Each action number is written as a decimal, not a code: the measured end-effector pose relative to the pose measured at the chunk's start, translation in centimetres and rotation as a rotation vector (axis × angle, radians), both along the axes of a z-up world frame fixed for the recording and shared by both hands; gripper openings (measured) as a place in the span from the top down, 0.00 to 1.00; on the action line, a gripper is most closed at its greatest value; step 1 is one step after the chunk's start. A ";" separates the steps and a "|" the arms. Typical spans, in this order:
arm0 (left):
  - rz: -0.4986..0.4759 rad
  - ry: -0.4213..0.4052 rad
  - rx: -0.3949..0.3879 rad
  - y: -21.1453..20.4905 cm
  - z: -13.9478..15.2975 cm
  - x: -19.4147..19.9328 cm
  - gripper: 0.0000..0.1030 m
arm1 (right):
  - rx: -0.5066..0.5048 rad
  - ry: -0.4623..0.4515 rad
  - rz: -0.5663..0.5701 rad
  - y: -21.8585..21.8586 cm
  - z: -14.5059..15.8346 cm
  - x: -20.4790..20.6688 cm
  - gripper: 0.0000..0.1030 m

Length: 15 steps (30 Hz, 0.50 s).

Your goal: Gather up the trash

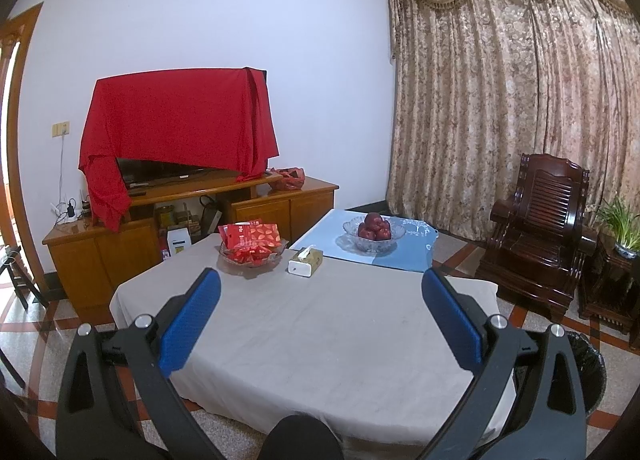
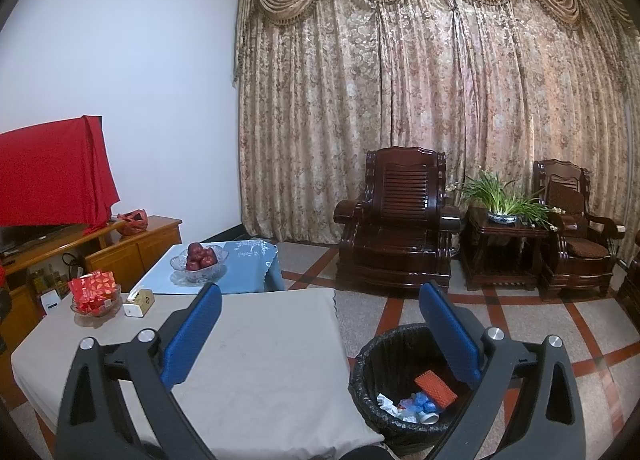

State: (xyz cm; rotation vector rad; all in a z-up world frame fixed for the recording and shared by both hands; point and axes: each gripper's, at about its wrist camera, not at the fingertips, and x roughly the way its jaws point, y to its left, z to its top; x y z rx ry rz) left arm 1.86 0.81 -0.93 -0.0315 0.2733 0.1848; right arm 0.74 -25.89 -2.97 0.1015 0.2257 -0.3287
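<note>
Left claw (image 1: 321,280) hangs over the table (image 1: 320,340) w/ blue fingers (image 1: 192,324) spread wide, nothing between them. Left-wrist view: grey cloth covers the near table, bare under the claw. At 11 o'clock, a glass dish w/ red snack packets (image 1: 252,246); just right of it, a tissue box (image 1: 306,262). At 1 o'clock, on a blue cloth (image 1: 400,256), a glass bowl of apples (image 1: 374,234). Behind, at 10 o'clock, a wooden TV cabinet (image 1: 192,216) w/ a red cloth (image 1: 176,128) draped over the TV. Dark wooden armchair (image 1: 540,228) at 3 o'clock, before the curtain (image 1: 512,100). Bin (image 1: 592,372) shows partly at 4 o'clock, on the floor beside the table, mostly hidden by the claw's right arm.

Right claw (image 2: 320,292), right-wrist view: also spread wide, gripping nothing, over the table's right edge (image 2: 280,360). Black-lined bin (image 2: 400,380) sits on the floor at 5 o'clock, touching or just beside the table corner; can't tell which. Trash is inside it: an orange-red ridged piece (image 2: 436,386), blue scraps (image 2: 422,404), white crumpled paper (image 2: 386,404). Snack packets (image 2: 94,290) and tissue box (image 2: 139,302) at 9 o'clock, apples (image 2: 200,254) at 10 o'clock. Two armchairs (image 2: 400,220) and a potted plant (image 2: 500,196) stand at 1–2 o'clock.
</note>
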 end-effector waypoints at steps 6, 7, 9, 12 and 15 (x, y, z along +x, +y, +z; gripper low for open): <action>0.000 0.001 -0.002 0.0 0.0 0.0 0.05 | 0.001 0.003 0.001 0.0 -0.2 0.0 0.06; 0.001 0.000 0.000 0.0 0.1 0.0 0.05 | 0.001 0.003 0.001 -0.1 -0.2 -0.1 0.06; 0.001 0.000 -0.001 0.1 0.0 -0.1 0.05 | 0.001 0.003 0.002 -0.1 -0.1 -0.1 0.06; 0.001 0.000 0.000 0.1 0.1 0.0 0.05 | 0.002 0.004 0.002 -0.1 -0.2 -0.1 0.06; 0.001 0.002 -0.001 0.0 0.1 0.0 0.05 | 0.001 0.004 0.002 0.0 -0.1 0.0 0.06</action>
